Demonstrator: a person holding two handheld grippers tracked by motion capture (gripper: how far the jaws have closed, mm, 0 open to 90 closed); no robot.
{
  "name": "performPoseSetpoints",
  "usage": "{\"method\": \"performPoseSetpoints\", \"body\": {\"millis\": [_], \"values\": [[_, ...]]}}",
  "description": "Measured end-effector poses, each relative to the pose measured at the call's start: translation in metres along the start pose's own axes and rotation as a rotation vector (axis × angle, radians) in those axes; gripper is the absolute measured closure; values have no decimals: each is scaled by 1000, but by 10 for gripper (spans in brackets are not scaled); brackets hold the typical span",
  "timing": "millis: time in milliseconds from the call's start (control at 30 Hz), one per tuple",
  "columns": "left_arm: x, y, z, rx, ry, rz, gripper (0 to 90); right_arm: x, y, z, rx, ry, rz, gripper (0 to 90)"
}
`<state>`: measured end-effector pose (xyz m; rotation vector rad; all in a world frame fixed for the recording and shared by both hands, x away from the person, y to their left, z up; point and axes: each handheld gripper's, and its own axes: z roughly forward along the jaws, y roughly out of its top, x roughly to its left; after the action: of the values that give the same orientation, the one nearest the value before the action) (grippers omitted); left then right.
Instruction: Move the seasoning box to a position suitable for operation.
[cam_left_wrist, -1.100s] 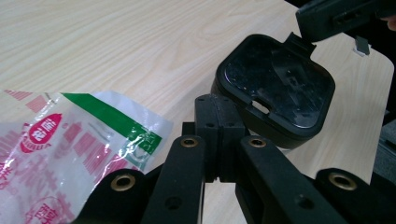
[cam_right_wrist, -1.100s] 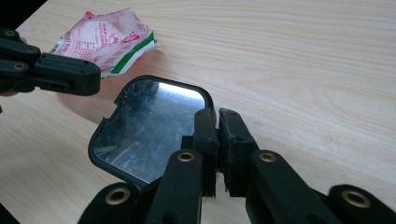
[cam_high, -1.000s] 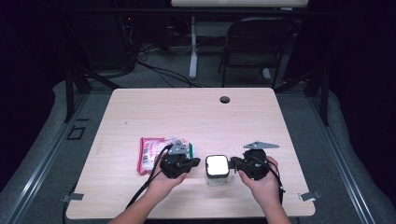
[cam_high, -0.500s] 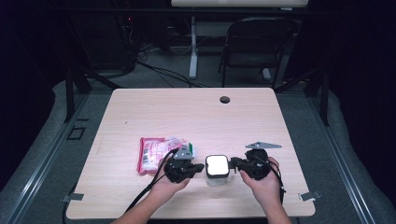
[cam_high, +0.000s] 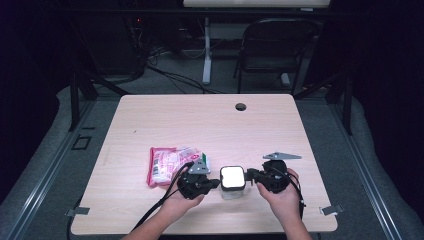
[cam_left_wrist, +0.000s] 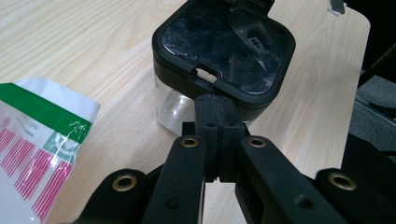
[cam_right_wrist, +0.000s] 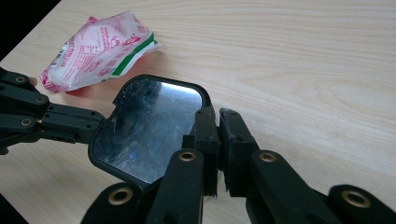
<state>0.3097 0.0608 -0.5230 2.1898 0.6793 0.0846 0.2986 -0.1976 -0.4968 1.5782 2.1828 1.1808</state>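
Note:
A small clear container (cam_high: 232, 180) with a glossy black lid (cam_left_wrist: 224, 44) stands near the table's front edge, between my two grippers. My left gripper (cam_high: 218, 183) is shut with nothing between its jaws, and its tips (cam_left_wrist: 215, 105) rest against the lid's near rim by a small notch. From the other side my right gripper (cam_high: 248, 175) comes in. Its jaws (cam_right_wrist: 218, 116) stand almost together, a thin slit between them, tips at the edge of the lid (cam_right_wrist: 144, 135). I see nothing pinched there. A hand holds each gripper.
A red, white and green plastic packet (cam_high: 167, 162) lies flat just left of the left gripper, also seen as the packet (cam_right_wrist: 93, 49) beyond the lid. The wooden table (cam_high: 210, 125) has a round cable hole (cam_high: 240, 106) at the back. A folding chair (cam_high: 275, 50) stands behind it.
The left gripper has edged slightly toward the container's lid. The right gripper and the container have stayed where they were.

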Motion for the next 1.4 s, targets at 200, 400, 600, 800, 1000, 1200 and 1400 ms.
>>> {"method": "performPoseSetpoints", "body": {"millis": [200,400,600,800,1000,1200,1400], "values": [[0,0,-1,2,-9,-4,900,0,0,0,-1,-1,3,861],[1,1,-3,-11,-22,-15,900,0,0,0,-2,-1,5,862],[0,3,-6,-23,-19,-13,900,-1,-1,0,-10,-3,15,855],[-1,9,-9,-42,-22,-4,900,-1,-4,-2,-21,-18,10,816],[-2,14,-11,-55,-31,4,900,1,-3,-12,-13,-9,-4,801],[-3,19,-13,-68,-27,6,900,11,-8,-21,-7,-15,-58,783],[-6,23,-14,-79,-28,13,900,24,-22,-25,-19,-11,-105,736]]}}
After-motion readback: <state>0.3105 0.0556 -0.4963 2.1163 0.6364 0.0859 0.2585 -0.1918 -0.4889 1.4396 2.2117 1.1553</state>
